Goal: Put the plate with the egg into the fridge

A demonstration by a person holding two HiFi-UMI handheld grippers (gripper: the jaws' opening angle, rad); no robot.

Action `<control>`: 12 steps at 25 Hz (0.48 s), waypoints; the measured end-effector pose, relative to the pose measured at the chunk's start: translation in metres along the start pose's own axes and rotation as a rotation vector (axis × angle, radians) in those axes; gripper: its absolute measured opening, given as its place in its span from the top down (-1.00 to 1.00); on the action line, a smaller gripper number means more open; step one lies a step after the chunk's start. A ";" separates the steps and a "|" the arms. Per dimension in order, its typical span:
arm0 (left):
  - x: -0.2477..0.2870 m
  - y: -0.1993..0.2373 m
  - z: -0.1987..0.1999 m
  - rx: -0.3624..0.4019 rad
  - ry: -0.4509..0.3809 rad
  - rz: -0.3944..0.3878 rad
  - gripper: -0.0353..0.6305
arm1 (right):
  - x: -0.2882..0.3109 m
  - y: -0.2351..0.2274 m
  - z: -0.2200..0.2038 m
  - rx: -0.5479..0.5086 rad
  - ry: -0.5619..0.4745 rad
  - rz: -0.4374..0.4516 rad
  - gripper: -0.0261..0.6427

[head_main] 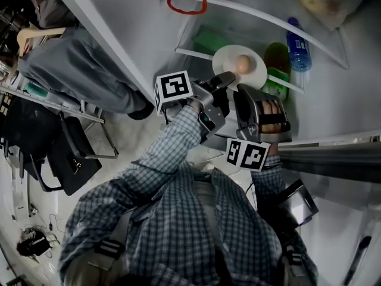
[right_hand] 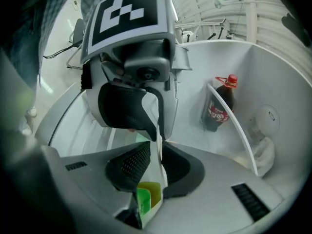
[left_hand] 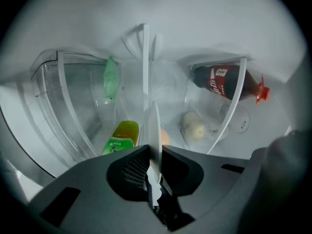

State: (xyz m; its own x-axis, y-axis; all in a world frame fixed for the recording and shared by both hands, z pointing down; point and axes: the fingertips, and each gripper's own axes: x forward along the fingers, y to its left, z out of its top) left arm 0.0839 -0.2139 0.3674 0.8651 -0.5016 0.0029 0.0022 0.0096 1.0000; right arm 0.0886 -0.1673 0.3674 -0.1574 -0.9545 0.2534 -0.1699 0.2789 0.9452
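Plate [head_main: 225,61] with egg [head_main: 241,63] inside fridge [head_main: 137,16], just beside green bottle [head_main: 275,61]. Left gripper [left_hand: 155,152] and right gripper [right_hand: 158,147] both clenched on plate rim. Two-sided hold likely keeps plate level, stops egg rolling.

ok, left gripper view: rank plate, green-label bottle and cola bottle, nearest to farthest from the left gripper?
1. plate: edge-on, clamped in the left gripper.
2. green-label bottle: just beyond the jaws, to the left.
3. cola bottle: farthest, upper right.
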 end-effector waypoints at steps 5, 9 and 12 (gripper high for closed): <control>-0.001 0.001 0.002 -0.007 -0.004 -0.001 0.78 | 0.003 -0.004 0.003 -0.086 0.024 -0.007 0.86; -0.001 0.000 0.002 -0.016 -0.011 -0.004 0.78 | 0.004 -0.004 0.002 -0.100 0.041 -0.014 0.86; -0.001 -0.002 0.003 -0.011 -0.014 -0.008 0.78 | 0.005 -0.004 0.000 -0.105 0.055 -0.016 0.86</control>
State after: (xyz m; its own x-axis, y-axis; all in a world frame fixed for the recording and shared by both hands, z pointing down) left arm 0.0818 -0.2163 0.3654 0.8581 -0.5135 -0.0051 0.0148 0.0148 0.9998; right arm 0.0884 -0.1733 0.3650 -0.1009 -0.9639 0.2465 -0.0689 0.2539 0.9648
